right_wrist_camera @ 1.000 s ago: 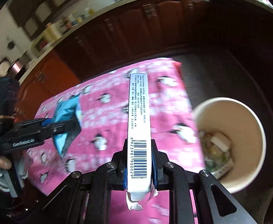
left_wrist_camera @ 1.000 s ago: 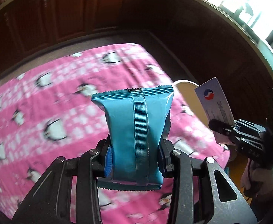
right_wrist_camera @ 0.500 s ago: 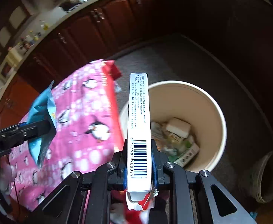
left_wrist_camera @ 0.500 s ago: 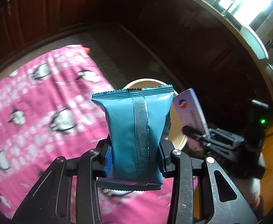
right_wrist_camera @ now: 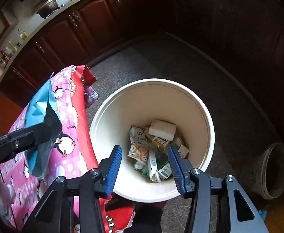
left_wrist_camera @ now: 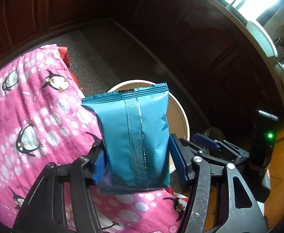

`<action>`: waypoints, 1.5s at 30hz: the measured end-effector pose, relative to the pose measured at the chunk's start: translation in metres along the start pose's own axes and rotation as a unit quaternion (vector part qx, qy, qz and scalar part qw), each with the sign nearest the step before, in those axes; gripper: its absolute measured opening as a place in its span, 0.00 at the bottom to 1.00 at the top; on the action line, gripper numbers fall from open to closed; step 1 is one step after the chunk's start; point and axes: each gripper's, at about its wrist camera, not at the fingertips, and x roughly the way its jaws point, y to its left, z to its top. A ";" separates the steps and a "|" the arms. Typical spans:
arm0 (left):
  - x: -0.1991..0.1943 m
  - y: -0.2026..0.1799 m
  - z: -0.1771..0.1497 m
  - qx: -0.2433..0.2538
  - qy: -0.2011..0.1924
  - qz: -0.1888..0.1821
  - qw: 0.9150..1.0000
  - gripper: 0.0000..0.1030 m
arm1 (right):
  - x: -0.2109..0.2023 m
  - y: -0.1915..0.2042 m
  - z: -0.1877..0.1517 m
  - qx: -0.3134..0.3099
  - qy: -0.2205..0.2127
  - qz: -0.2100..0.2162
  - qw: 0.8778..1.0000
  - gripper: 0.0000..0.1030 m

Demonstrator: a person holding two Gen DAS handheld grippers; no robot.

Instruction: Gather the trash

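Observation:
A cream trash bin (right_wrist_camera: 209,116) stands on the floor beside the table, with cartons and wrappers inside. My right gripper (right_wrist_camera: 144,148) hangs over it, its jaws opening with nothing between them. A narrow white barcode box (right_wrist_camera: 153,165) lies among the trash below. In the left wrist view a blue snack packet (left_wrist_camera: 122,120) stands between the blue pads of my left gripper (left_wrist_camera: 137,145). Those jaws are opening and gaps show on both sides of the packet. The bin's rim (left_wrist_camera: 182,112) shows behind the packet. The right gripper's fingers (left_wrist_camera: 205,143) appear beyond it.
A pink penguin cloth (left_wrist_camera: 35,116) over a red one (right_wrist_camera: 83,73) covers the table left of the bin. Dark wooden cabinets (right_wrist_camera: 64,38) ring the grey carpet (right_wrist_camera: 161,62). A round empty vessel (right_wrist_camera: 275,170) sits on the floor at the right.
Both grippers swung from over the pink cloth toward the bin. The right jaws spread and the white box dropped into the bin. The left jaws spread away from the blue packet.

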 end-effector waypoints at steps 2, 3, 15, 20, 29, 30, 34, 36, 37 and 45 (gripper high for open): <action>0.002 -0.002 -0.002 0.001 -0.001 0.004 1.000 0.59 | -0.006 -0.001 -0.003 0.009 -0.007 0.004 1.000 0.46; 0.001 -0.002 -0.003 0.001 -0.003 0.004 1.000 0.60 | -0.009 -0.001 -0.004 0.014 -0.010 0.007 1.000 0.46; -0.043 -0.004 -0.022 0.026 -0.049 0.027 0.998 0.65 | -0.043 0.017 -0.018 0.023 -0.063 0.005 0.998 0.47; -0.067 -0.006 -0.036 0.033 -0.082 0.051 0.995 0.65 | -0.059 0.033 -0.023 0.009 -0.090 -0.004 0.996 0.47; -0.115 -0.015 -0.056 0.053 -0.154 0.093 0.982 0.65 | -0.088 0.050 -0.033 0.025 -0.135 -0.012 0.990 0.53; -0.120 -0.017 -0.058 0.057 -0.163 0.100 0.980 0.65 | -0.092 0.053 -0.035 0.026 -0.142 -0.016 0.989 0.53; -0.129 -0.018 -0.065 0.060 -0.178 0.122 0.975 0.65 | -0.104 0.064 -0.039 0.020 -0.158 -0.023 0.987 0.56; -0.131 -0.016 -0.068 0.059 -0.181 0.118 0.975 0.65 | -0.109 0.070 -0.043 0.014 -0.172 -0.026 0.985 0.63; -0.133 -0.015 -0.070 0.056 -0.182 0.115 0.975 0.65 | -0.112 0.073 -0.044 0.010 -0.179 -0.029 0.983 0.67; -0.145 -0.011 -0.082 0.047 -0.197 0.118 0.972 0.65 | -0.123 0.084 -0.050 -0.001 -0.197 -0.040 0.980 0.69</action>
